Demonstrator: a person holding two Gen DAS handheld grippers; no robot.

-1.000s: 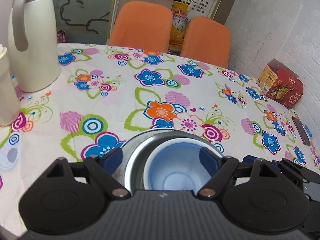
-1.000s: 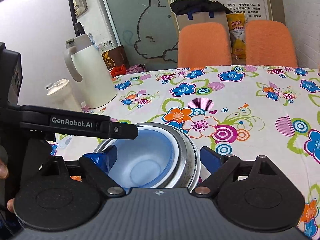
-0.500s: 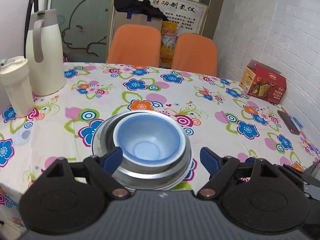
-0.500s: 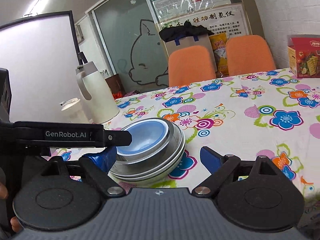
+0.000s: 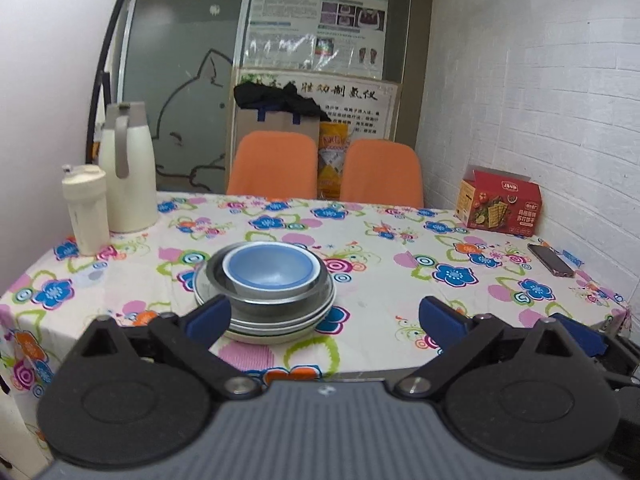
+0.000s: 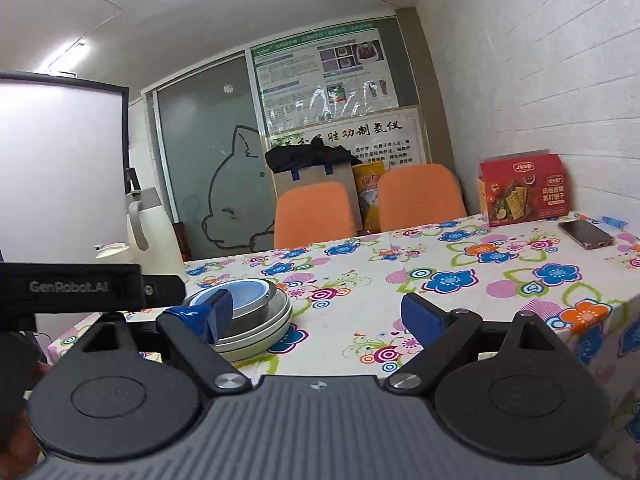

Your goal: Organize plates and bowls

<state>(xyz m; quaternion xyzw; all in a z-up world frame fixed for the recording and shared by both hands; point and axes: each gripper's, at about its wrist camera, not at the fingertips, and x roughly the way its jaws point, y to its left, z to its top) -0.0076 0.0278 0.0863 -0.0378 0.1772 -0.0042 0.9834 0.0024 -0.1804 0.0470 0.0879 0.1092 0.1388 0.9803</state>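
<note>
Sitting nested on the flowered worktop (image 5: 400, 280), a blue bowl (image 5: 270, 270) rests inside a steel bowl (image 5: 276, 300) atop stacked pale plates (image 5: 280, 326); left gripper (image 5: 325, 316) and right gripper (image 6: 318, 316) are spread, empty.

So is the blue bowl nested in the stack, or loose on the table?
Nested. The blue bowl sits upright inside a metal bowl atop the plates; both grippers are open and clear of it.
</note>
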